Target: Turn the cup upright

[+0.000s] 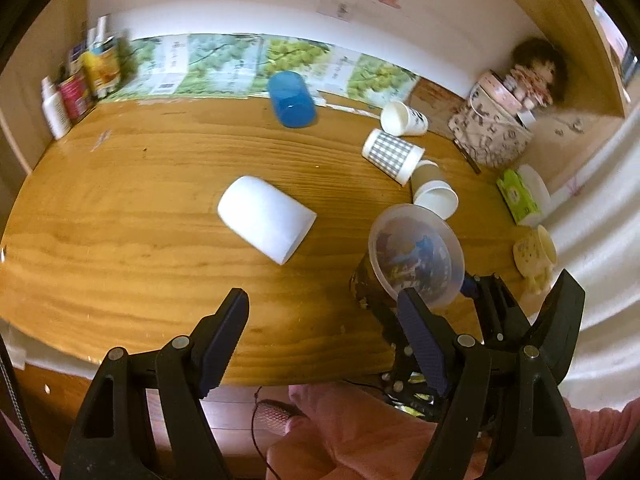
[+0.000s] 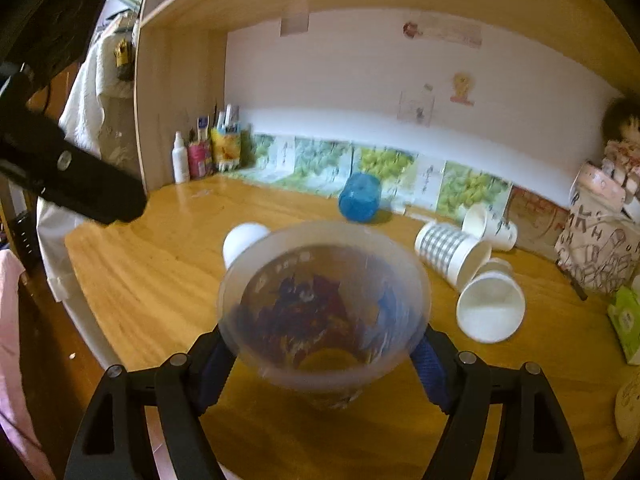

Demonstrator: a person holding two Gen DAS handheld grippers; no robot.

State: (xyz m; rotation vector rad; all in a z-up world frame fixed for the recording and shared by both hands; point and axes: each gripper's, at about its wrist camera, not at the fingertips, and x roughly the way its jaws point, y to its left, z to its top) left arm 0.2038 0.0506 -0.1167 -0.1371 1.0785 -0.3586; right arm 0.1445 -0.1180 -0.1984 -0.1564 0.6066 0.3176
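Observation:
My right gripper (image 2: pixel 324 364) is shut on a translucent plastic cup with a colourful print (image 2: pixel 324 304). The cup stands mouth up at the near edge of the wooden table (image 2: pixel 160 280). In the left wrist view the same cup (image 1: pixel 416 256) is at the right with the right gripper (image 1: pixel 480 292) around its base. My left gripper (image 1: pixel 324 328) is open and empty above the table's front edge. A white cup (image 1: pixel 266 218) lies on its side ahead of it. A blue cup (image 1: pixel 291 99) lies on its side at the back.
Three paper cups (image 1: pixel 394 152) lie on their sides at the right, also in the right wrist view (image 2: pixel 452 254). A patterned bag with a doll (image 1: pixel 492 136), a green tissue pack (image 1: pixel 518 196), a small yellow mug (image 1: pixel 534 254) and bottles (image 1: pixel 60 100) line the table's sides.

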